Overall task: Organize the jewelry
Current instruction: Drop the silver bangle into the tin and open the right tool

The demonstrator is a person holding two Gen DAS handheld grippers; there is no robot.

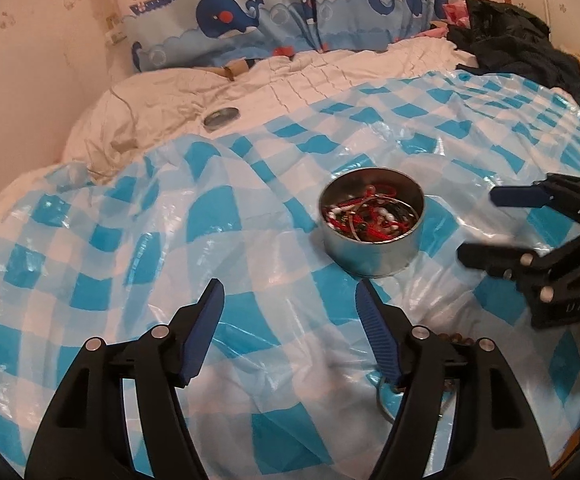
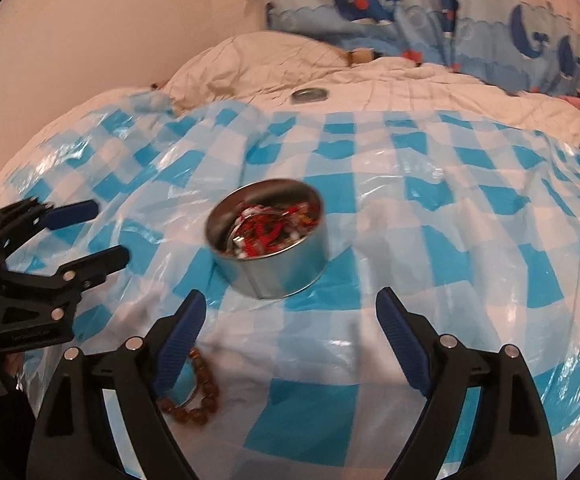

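Observation:
A round metal tin [image 1: 373, 236] stands on a blue-and-white checked plastic sheet [image 1: 130, 240]; it holds tangled red cord bracelets and beads [image 1: 369, 216]. It also shows in the right wrist view [image 2: 268, 238]. My left gripper [image 1: 290, 294] is open and empty, just in front and left of the tin. My right gripper [image 2: 290, 304] is open and empty, just in front of the tin; it also shows at the right of the left wrist view [image 1: 477, 226]. A brown bead bracelet with a metal ring [image 2: 196, 392] lies on the sheet by my right gripper's left finger.
The tin's lid [image 1: 221, 117] lies on the white quilt [image 1: 290, 80] behind the sheet. A whale-print curtain [image 1: 290, 12] hangs at the back. Dark clothing [image 1: 513, 36] is piled at the back right. A wall [image 1: 30, 60] runs along the left.

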